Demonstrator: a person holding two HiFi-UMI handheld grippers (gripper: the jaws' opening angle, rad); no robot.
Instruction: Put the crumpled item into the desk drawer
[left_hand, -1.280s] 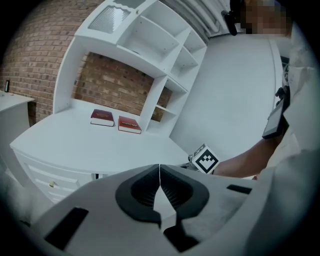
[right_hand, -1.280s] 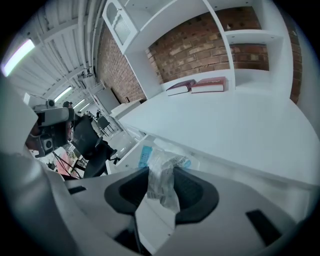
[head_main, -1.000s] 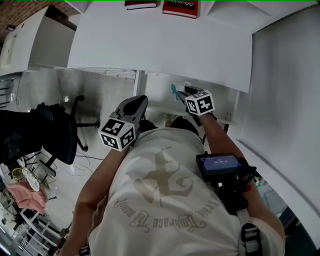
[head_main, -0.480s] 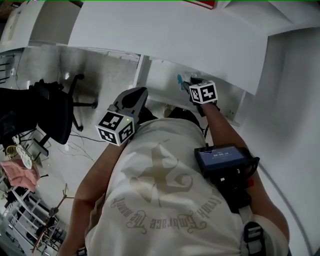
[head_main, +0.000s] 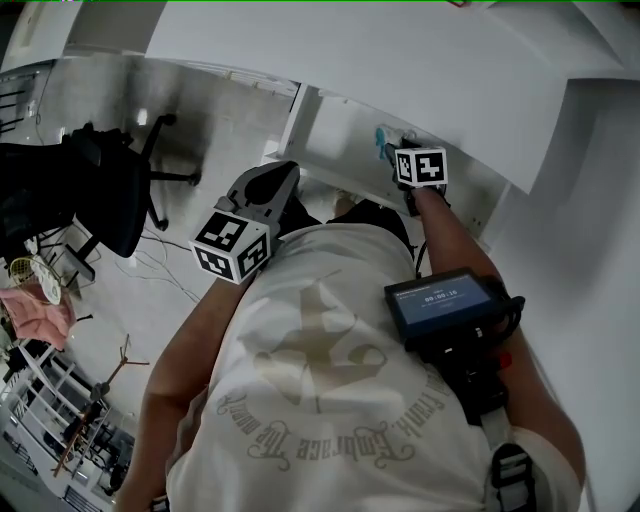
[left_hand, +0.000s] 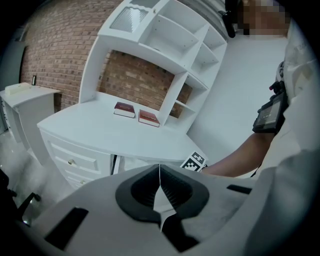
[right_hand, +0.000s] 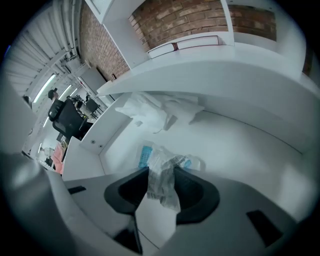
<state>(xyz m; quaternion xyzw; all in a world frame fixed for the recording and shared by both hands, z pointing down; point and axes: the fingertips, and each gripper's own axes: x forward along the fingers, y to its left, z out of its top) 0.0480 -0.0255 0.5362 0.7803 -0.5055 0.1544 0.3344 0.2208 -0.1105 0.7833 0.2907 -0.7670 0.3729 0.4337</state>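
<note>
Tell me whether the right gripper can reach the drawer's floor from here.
Likely yes: the right gripper, jaws shut on the crumpled wrapper, sits inside the open drawer, with bare floor just ahead.

Black office chair (head_main: 95, 195) up at the left of the head view, pink cloth (head_main: 35, 312) below it on the left edge, over in the left gripper view a dark red book (left_hand: 125, 109) beside a red book (left_hand: 149, 118) mid-frame, brick wall (left_hand: 60, 55) behind white shelving (left_hand: 165, 40)
</note>
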